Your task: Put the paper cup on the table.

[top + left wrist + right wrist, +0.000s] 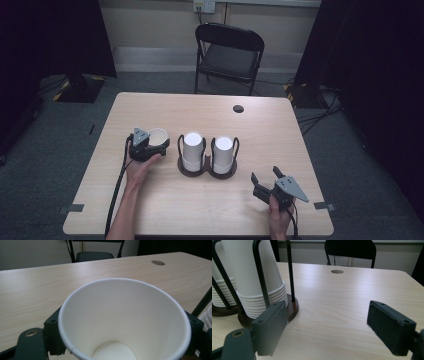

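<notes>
With a single paper cup standing upright between the jaws of the left gripper, the work looks partway done: the cup is already out of the holder and sits on the counter just left of it. Whether the pads press it or have let go, I cannot tell. Two stacks of upturned cups wait in the holder. The right gripper rests near the counter's front edge, jaws spread, nothing between them. More cups probably remain to pull.
</notes>
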Demonstrator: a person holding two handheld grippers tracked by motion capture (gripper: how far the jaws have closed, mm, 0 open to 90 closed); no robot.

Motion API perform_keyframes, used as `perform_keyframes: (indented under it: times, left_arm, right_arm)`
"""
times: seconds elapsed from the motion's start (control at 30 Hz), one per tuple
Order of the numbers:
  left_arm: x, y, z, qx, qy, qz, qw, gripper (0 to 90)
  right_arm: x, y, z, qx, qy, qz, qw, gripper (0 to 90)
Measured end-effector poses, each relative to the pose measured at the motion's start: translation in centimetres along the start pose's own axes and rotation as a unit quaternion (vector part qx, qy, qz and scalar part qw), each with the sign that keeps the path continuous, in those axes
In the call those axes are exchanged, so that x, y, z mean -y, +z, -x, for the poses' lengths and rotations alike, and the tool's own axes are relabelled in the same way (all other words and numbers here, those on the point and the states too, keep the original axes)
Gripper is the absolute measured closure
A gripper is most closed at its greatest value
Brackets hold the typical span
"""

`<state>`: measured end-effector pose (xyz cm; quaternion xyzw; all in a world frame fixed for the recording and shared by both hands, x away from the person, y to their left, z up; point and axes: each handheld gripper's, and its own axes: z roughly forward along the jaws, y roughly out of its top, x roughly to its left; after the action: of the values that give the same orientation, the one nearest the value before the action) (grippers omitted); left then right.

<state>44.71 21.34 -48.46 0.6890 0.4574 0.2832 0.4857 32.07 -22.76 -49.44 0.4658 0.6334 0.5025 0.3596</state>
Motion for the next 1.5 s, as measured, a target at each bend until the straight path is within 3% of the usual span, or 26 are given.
perform_keyframes:
  times: [0.5,0.53,0.57,0.7,0.83,1.13,1.23,1.33,1.5]
  left_arm:
    - [0.5,0.1,0.3,-0.003,0.011,-0.017,0.9998,15.5]
    - [0.6,0.2,0.5,-0.002,0.003,-0.014,0.9999,15.5]
    - [0.6,0.0,0.4,-0.002,0.015,-0.021,0.9997,15.5]
    - [0.6,-0.1,0.5,-0.007,0.017,-0.025,0.9995,15.6]
    - [0.6,-0.4,0.7,-0.014,0.033,-0.037,0.9987,15.6]
    - [1.0,-0.7,0.9,-0.023,0.024,-0.029,0.999,15.7]
    - [1.2,-0.9,1.1,-0.031,0.037,-0.036,0.9982,15.7]
    - [1.6,-1.2,1.1,-0.032,0.019,-0.032,0.9988,15.7]
    - [1.7,-2.0,1.3,-0.037,0.011,-0.021,0.999,15.7]
  right_arm:
    - [0.0,0.0,0.0,0.002,0.002,0.0,1.0,15.7]
    - [0.0,0.0,0.0,0.002,0.002,0.0,1.0,15.7]
    - [0.0,0.0,0.0,0.002,0.002,0.0,1.0,15.7]
    - [0.0,0.0,0.0,0.002,0.003,0.0,1.0,15.7]
    - [0.0,0.0,0.0,0.002,0.002,0.0,1.0,15.7]
    - [0.0,0.0,0.1,0.001,0.004,0.0,1.0,15.6]
    - [0.0,0.0,0.1,0.0,0.004,0.0,1.0,15.6]
    - [0.0,0.0,0.1,0.003,0.004,0.002,1.0,15.6]
    - [0.0,0.0,0.1,0.003,0.005,0.003,1.0,15.6]
